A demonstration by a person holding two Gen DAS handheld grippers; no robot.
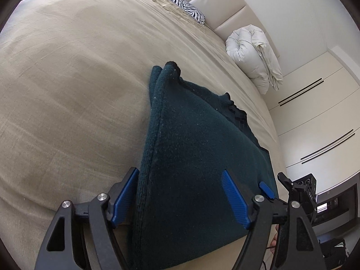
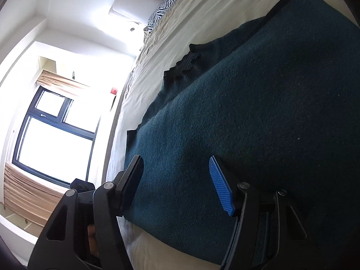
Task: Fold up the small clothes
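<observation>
Both my left tool [image 1: 180, 193] and right tool [image 2: 175, 184] stand wide, holding nothing, over the folded dark teal knitted sweater [image 1: 191, 146] on the beige bed [image 1: 67, 78].

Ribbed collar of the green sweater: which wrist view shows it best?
Right wrist view: the collar lies unobstructed, its ribbing visible against the bedsheet. Left wrist view shows only a dark sliver behind the sweater's raised fold.

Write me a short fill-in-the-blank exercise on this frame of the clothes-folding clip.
1. The dark teal sweater lies folded on a ____ bedspread.
2. The pillow by the headboard has a ____ pattern.
3. The jaws of the left gripper and the right gripper stand ____.

Missing words: beige; zebra; open
</observation>
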